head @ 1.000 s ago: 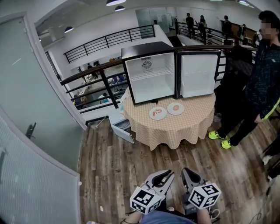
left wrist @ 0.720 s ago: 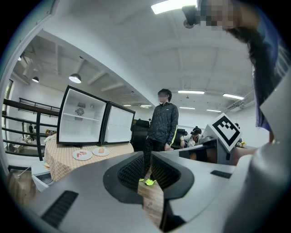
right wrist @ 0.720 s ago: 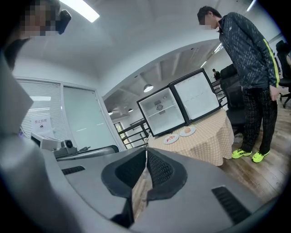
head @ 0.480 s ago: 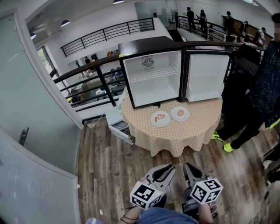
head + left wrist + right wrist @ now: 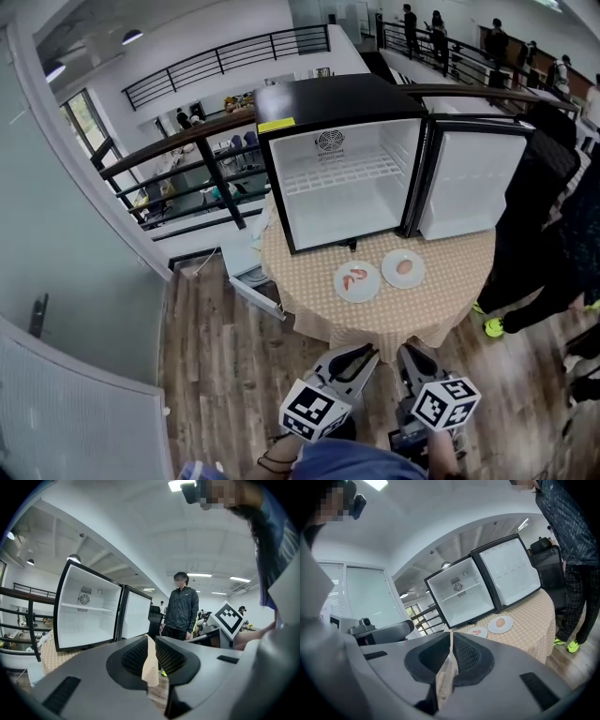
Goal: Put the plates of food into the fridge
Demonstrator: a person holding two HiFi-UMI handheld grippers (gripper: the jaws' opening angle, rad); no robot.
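Two white plates sit on the round table (image 5: 375, 319) with the checked cloth, in front of the fridge. One holds pink food (image 5: 356, 280), the other a pale round piece (image 5: 403, 269). The black mini fridge (image 5: 347, 178) stands on the table with its door swung wide to the right, and its white inside holds one wire shelf. My left gripper (image 5: 361, 359) and right gripper (image 5: 411, 361) hang side by side over the floor, short of the table and holding nothing. The left jaws (image 5: 151, 639) keep a narrow slit, while the right jaws (image 5: 451, 634) nearly touch at the tips.
A person in dark clothes (image 5: 553, 216) stands close to the table's right side. A white drawer unit (image 5: 248, 272) lies on the wood floor left of the table. A dark railing (image 5: 206, 141) runs behind the fridge, and a glass wall (image 5: 66, 281) lines the left.
The table, fridge and plates have grown larger and come closer in the head view. Both grippers keep the same pose, side by side.
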